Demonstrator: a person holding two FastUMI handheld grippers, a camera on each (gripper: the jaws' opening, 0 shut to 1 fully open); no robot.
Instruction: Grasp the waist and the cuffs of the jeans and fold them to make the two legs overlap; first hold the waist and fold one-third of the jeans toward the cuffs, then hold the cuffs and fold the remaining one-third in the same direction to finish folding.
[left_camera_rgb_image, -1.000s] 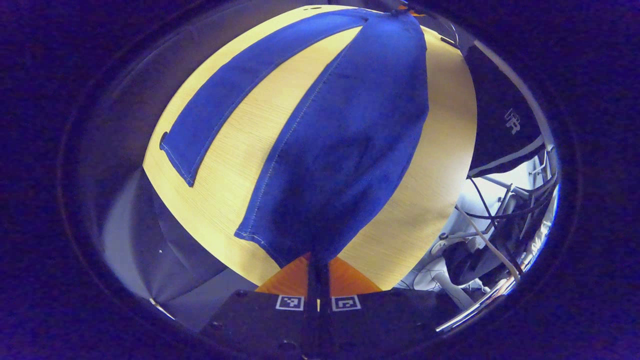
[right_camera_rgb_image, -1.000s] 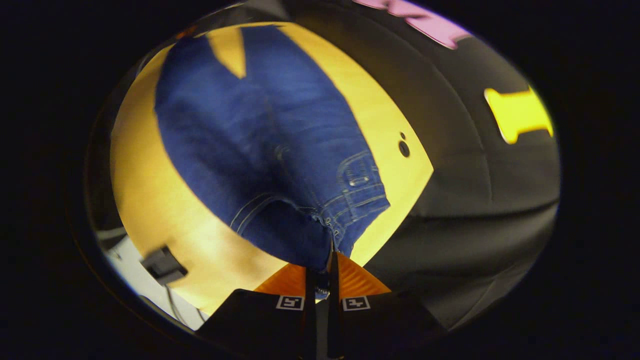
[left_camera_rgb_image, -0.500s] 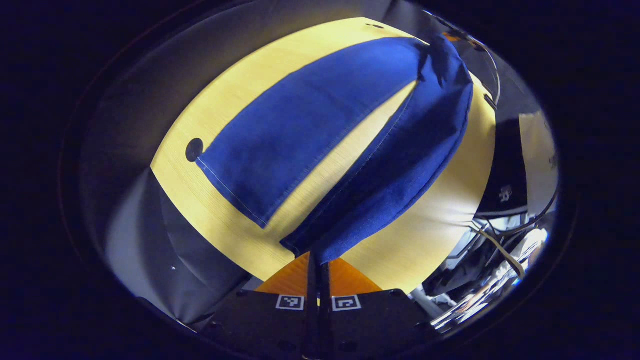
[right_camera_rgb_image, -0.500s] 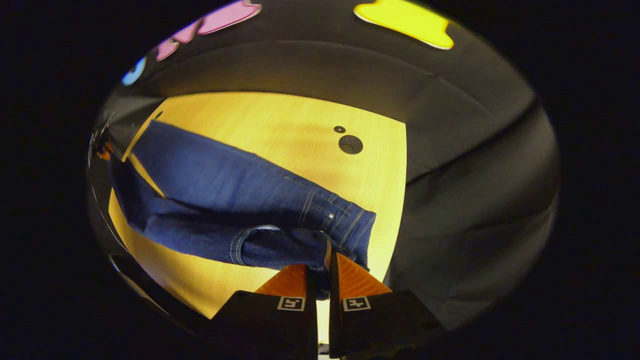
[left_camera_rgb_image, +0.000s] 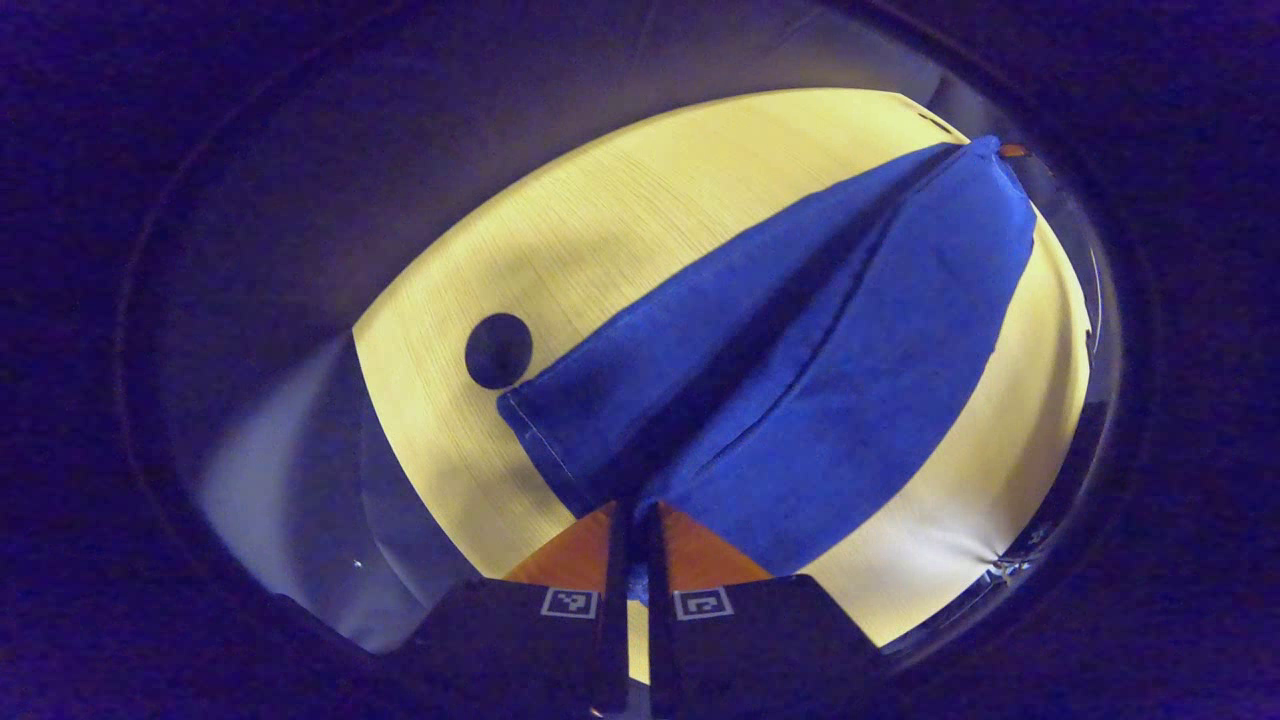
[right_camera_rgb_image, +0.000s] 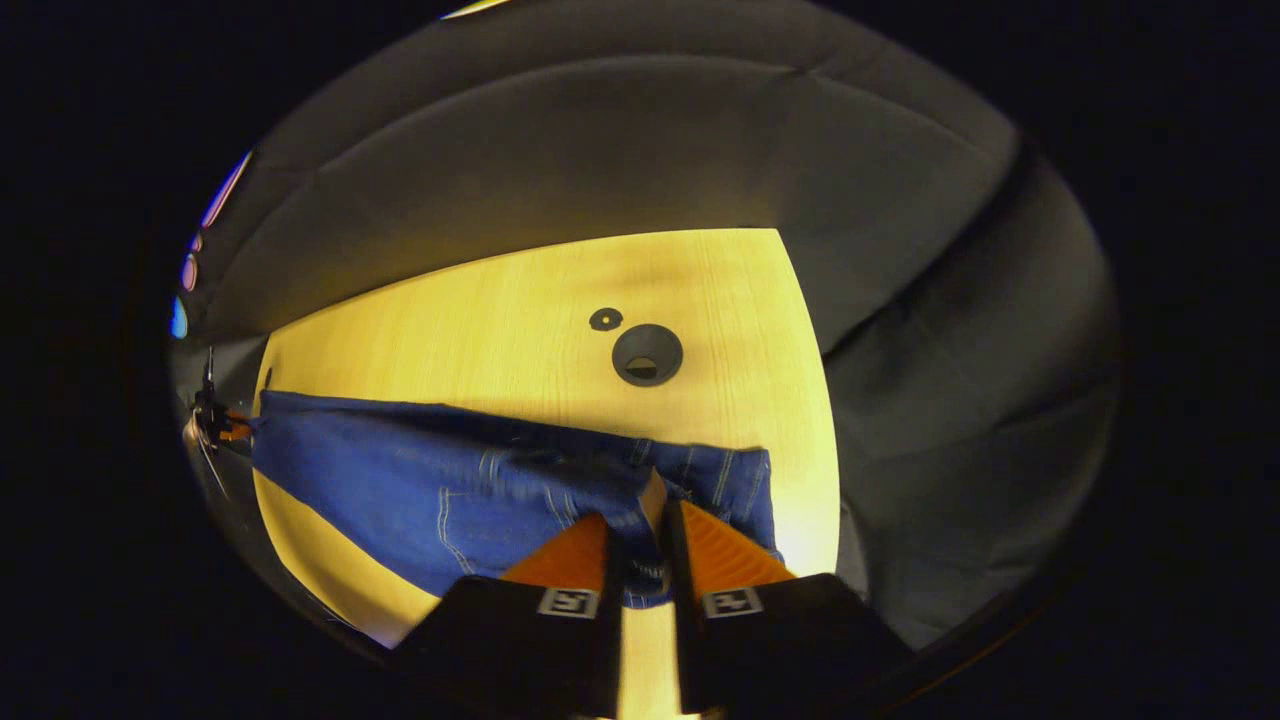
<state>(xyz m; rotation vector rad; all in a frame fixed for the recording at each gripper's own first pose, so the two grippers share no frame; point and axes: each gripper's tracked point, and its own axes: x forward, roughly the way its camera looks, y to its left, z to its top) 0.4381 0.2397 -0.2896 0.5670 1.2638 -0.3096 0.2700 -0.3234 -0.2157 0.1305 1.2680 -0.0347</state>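
Left gripper (left_camera_rgb_image: 631, 520) clamped the cuff (left_camera_rgb_image: 640, 490) of the jeans (left_camera_rgb_image: 820, 350); right gripper (right_camera_rgb_image: 655, 525) clamped the waist (right_camera_rgb_image: 650, 490), pockets showing, near the table (right_camera_rgb_image: 480, 330) hole (right_camera_rgb_image: 647, 354).

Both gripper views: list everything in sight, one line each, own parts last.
jeans: one, blue, on the table, one leg being laid over the other
table: one, light wood, under the jeans
cable hole: one, dark, round, in the tabletop beyond the waist
small hole: one, dark, beside the cable hole
left gripper: one, orange fingers, shut on a cuff
right gripper: one, orange fingers, shut on the waist
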